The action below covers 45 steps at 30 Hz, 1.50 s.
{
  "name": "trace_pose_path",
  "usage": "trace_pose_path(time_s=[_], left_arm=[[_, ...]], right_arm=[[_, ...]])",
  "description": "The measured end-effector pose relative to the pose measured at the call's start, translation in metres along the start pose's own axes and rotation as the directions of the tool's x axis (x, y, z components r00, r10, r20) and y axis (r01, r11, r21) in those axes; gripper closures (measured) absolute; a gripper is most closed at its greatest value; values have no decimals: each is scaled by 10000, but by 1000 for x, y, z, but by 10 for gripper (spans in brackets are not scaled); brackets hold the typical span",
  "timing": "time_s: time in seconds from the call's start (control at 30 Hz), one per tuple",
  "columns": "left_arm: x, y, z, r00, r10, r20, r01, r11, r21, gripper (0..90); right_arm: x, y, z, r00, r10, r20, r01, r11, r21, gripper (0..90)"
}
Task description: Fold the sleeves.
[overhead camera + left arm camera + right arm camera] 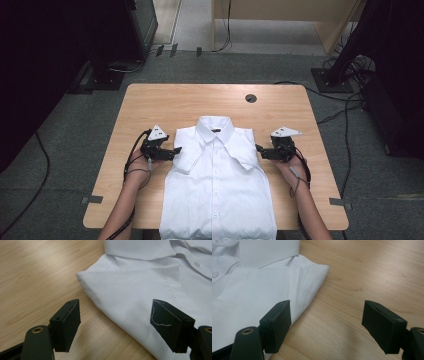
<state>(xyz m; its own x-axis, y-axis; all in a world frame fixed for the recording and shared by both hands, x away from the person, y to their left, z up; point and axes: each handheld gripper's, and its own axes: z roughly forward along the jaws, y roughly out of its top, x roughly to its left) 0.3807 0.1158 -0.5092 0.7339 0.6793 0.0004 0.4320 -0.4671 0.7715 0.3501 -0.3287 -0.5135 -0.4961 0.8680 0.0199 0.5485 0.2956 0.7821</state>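
Tabletop (150, 100): light wood, a round cable hole near the far edge, and both forearms coming in over the near edge.
Shirt (217, 185): white, buttoned, lying front-up down the middle of the tabletop, collar toward the far edge, hem hanging over the near edge.
Shirt's look: short sleeves already turned in across the chest, fabric flat and smooth, soft creases at the shoulders, side edges running straight.
Step in hand: looks like the start of a side fold, both hands lined up level with the shoulders.
Left gripper (173, 151): just beside the shirt's left shoulder, fingers (65, 325) spread wide, one over bare wood and one above the cloth, nothing held.
Right gripper (260, 150): mirrors it at the other shoulder, fingers (275, 326) wide apart, the folded edge near one of them, nothing pinched.
Next move, my call: slide in low so one finger goes under the shoulder edge, then close on the layers without dragging the sleeve loose.
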Motion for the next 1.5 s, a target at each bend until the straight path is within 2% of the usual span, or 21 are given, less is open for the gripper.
trace_pose_path(time_s=[0.17, 0.3, 0.43, 0.73, 0.83, 0.93, 1.03, 1.37, 1.43, 1.5], left_arm=[[-3, 1, 2, 10000, 46, 47, -46, 10000, 8, 242], [-4, 1, 5, 9998, 82, 168, -84, 9999, 150, 242], [-9, 1, 9, 9994, 318, 119, -322, 9989, 329, 242], [-13, 1, 15, 9983, 580, -93, -576, 9975, 408, 242], [-15, 1, 16, 9982, 589, -68, -586, 9973, 438, 242], [-16, 1, 17, 9968, 783, -151, -774, 9955, 554, 242], [-16, 0, 17, 9966, 809, -176, -798, 9952, 563, 241], [-13, -2, 17, 9987, 513, -23, -512, 9976, 468, 241], [-12, -2, 17, 9993, 365, 29, -366, 9981, 489, 241], [-10, -3, 17, 9998, 149, 112, -154, 9985, 516, 241]], right_arm=[[2, 1, 1, 9999, -106, 35, 106, 9999, 44, 237], [4, 2, 3, 9999, -108, -107, 109, 9999, 38, 237], [10, 2, 9, 9996, -261, -70, 262, 9995, 162, 236], [19, 2, 20, 9990, -447, 5, 446, 9983, 371, 237], [18, 1, 22, 9990, -420, 127, 414, 9981, 466, 237], [16, 0, 23, 9997, -232, 90, 227, 9985, 498, 235], [16, 0, 22, 9998, -188, 85, 184, 9985, 508, 234], [13, -1, 22, 9996, -264, 103, 258, 9986, 471, 232], [14, -1, 22, 9995, -282, 132, 276, 9986, 459, 234], [15, -1, 21, 9987, -492, 133, 487, 9981, 373, 252]])
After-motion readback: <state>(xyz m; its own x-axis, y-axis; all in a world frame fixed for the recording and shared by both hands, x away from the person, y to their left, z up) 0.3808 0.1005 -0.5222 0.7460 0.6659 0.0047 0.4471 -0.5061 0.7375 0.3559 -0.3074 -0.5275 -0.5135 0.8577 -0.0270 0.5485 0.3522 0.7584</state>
